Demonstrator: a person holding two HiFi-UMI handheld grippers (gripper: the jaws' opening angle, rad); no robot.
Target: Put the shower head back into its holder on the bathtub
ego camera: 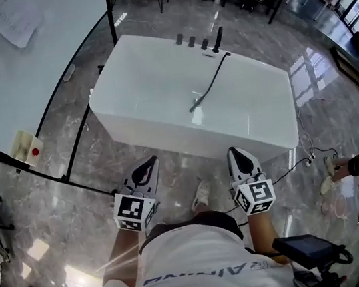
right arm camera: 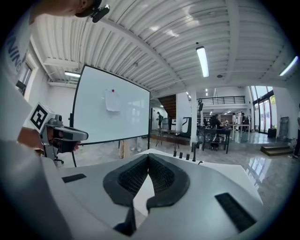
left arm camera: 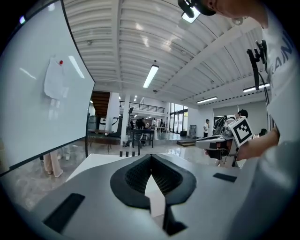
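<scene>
A white bathtub [ego camera: 162, 118] stands on the marble floor ahead of me. The black shower head [ego camera: 195, 106] lies inside it, and its hose [ego camera: 213, 78] runs up to the black fittings on the far rim [ego camera: 217, 40]. My left gripper [ego camera: 148, 166] and right gripper [ego camera: 235, 153] hover side by side short of the tub's near wall, both shut with nothing between the jaws. In the left gripper view the pads meet at the tip of the left gripper [left arm camera: 151, 158], and the tub's rim [left arm camera: 93, 161] shows beyond. The right gripper [right arm camera: 148, 157] points level at the fittings [right arm camera: 187, 154].
A large whiteboard [ego camera: 26, 69] on a black stand fills the left side close to the tub. A cable and power strip [ego camera: 309, 161] lie on the floor right of the tub. Another person's feet [ego camera: 329, 173] are at the far right. Tables stand behind the tub.
</scene>
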